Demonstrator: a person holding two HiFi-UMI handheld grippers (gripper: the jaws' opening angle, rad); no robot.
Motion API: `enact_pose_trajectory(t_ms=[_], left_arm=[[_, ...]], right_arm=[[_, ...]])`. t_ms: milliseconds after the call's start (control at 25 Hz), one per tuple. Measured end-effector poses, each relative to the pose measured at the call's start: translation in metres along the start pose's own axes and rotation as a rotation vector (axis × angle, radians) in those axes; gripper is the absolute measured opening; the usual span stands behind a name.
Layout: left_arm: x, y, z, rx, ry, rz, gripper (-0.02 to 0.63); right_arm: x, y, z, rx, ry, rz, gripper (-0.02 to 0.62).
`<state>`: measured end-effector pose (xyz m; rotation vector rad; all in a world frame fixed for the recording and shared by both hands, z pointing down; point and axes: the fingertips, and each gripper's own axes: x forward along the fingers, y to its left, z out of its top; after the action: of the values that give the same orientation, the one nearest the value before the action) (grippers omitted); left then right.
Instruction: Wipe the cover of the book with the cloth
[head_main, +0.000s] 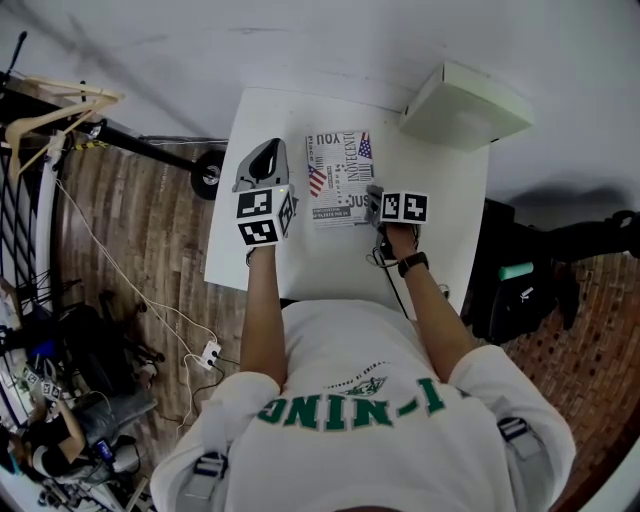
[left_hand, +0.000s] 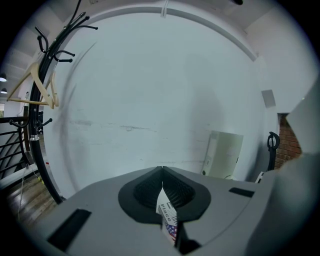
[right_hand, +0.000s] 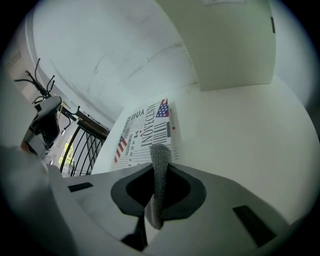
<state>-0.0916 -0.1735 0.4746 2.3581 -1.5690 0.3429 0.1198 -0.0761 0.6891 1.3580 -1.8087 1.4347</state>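
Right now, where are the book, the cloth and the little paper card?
book (head_main: 340, 175), head view, middle of its cover
cloth (right_hand: 159, 170), right gripper view, strip pinched between the jaws
paper card (left_hand: 166, 210), left gripper view, printed part between the jaws

A white rectangular table (head_main: 300, 262) stands on a wood-plank floor (head_main: 140, 235), its far edge close to a pale wall. 2 things lie directly on the top. 1 book (head_main: 338, 177) lies flat and cover up at the far middle, its long edges running near to far, the cover printed with black lettering and small red, white and blue flags. 1 cream-white box (head_main: 465, 105) stands at the far right corner, near the book's far right corner but apart from it.
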Motion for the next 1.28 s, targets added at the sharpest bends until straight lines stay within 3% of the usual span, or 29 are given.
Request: enact_pose_trajectory(t_ms=[320,440,640,1080,1280], left_arm=[[-0.007,-0.006,-0.001,0.013,0.005,0.007,0.012],[-0.011,-0.001,-0.002,0.011,0.005,0.025,0.012],[-0.019,0.01,-0.003,0.002,0.001,0.049,0.012],[-0.016,-0.005,-0.003,0.005,-0.003,0.014,0.012],[-0.017,-0.008,-0.001,0.007,-0.009,0.005,0.012]], right_arm=[[0.038,0.125,-0.04,-0.187,0.126,0.24,0.032],[0.055,0.144,-0.059,-0.236,0.174,0.253,0.032],[0.051,0.128,-0.058,-0.213,0.168,0.22,0.031],[-0.002,0.015,-0.026,-0.018,0.007,0.073,0.031],[-0.014,-0.007,-0.021,0.03,-0.026,0.031,0.031]])
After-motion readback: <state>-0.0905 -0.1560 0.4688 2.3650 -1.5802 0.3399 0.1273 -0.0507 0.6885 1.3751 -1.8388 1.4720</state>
